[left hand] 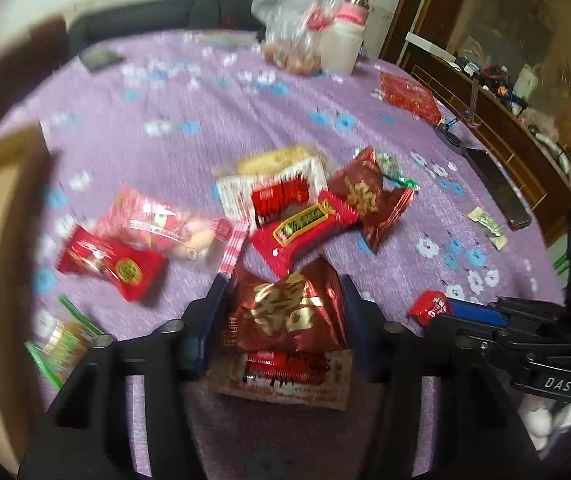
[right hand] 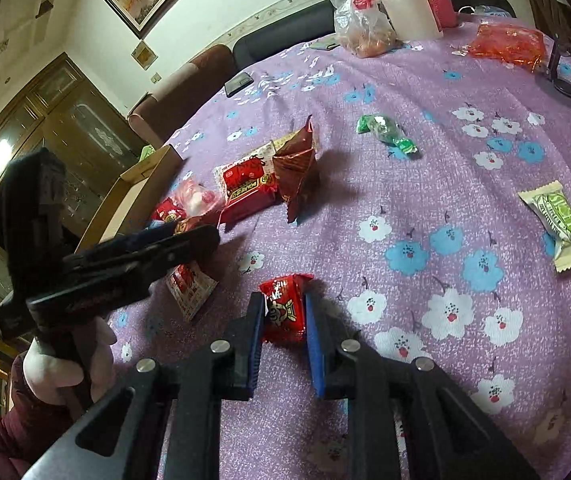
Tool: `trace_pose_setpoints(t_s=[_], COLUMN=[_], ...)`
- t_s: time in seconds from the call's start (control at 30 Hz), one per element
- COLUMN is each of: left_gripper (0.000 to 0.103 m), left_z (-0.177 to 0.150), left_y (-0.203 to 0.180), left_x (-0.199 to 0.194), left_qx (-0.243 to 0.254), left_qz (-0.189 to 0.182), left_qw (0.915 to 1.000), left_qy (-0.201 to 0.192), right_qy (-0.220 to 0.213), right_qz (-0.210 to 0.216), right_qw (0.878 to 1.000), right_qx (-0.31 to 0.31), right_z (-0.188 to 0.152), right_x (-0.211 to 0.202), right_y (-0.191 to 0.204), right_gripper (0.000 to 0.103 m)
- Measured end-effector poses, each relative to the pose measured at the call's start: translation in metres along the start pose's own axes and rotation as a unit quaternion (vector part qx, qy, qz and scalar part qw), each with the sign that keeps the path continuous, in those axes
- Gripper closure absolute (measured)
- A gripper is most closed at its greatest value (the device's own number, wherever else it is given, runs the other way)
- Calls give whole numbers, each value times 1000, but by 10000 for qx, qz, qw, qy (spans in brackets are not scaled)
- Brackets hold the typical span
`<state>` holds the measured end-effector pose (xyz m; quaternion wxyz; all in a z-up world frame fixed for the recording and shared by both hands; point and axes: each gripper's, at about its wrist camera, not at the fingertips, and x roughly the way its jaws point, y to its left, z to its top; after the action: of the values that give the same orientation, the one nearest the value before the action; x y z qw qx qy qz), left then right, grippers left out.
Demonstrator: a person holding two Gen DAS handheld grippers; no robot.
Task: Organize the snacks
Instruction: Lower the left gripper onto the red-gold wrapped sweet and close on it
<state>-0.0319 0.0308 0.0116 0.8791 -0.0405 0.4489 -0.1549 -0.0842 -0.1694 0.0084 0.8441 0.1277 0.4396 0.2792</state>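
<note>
Snack packets scattered on purple floral counter (right hand: 425,184).
Left hand-held gripper (left hand: 285,300) clamps dark red foil packet (left hand: 285,312); right hand-held gripper (right hand: 285,312) clamps small red candy wrapper (right hand: 283,308).

Snack pile (left hand: 297,208) blocks ahead; bare tablecloth (right hand: 425,184) rightward lies open.

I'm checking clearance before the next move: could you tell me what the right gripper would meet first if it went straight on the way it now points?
The right gripper, shut on a small red snack packet, would probably meet only bare purple tablecloth first.
</note>
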Motion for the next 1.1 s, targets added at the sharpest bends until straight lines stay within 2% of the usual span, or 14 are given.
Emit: trace_pose_setpoints(t_s=[0.17,0.23,0.47,0.7,0.8,0.93,1.03,1.1], left_gripper=[58,67,67,73,73,73,73,73], left_z=[-1,-2,-5,-19,-26,-35,-39,-42], left_y=[5,7,22,54,70,96,119,131], left_x=[-16,-29,-73,-120,-138,-153,-157,-160], left_qx=[-199,-226,-442,-687,-803,-1154,-1527,-1715], left_qz=[-178,-360,-920,-1049,-1025,-1283,-1635,-1634], left_qw=[9994,9984,9918,9847,9825,9746,9642,9609], left_qy=[-216,-381,-769,-1209,-1335,-1430,-1424,-1432], right_qy=[-10,-15,-173,-365,-446,-511,-437,-424], right_qz=[-24,-28,-149,-540,-529,-348,-200,-137], right_qw=[10000,10000,9995,9976,9972,9979,9988,9990], right_qx=[19,28,205,238,269,206,109,-7], right_z=[0,-1,-3,-4,-4,-1,3,5], right_x=[0,-1,-7,-17,-24,-28,-24,-22], right_y=[-1,-1,-4,-1,5,19,33,42], right_gripper=[81,81,82,82,82,82,82,82])
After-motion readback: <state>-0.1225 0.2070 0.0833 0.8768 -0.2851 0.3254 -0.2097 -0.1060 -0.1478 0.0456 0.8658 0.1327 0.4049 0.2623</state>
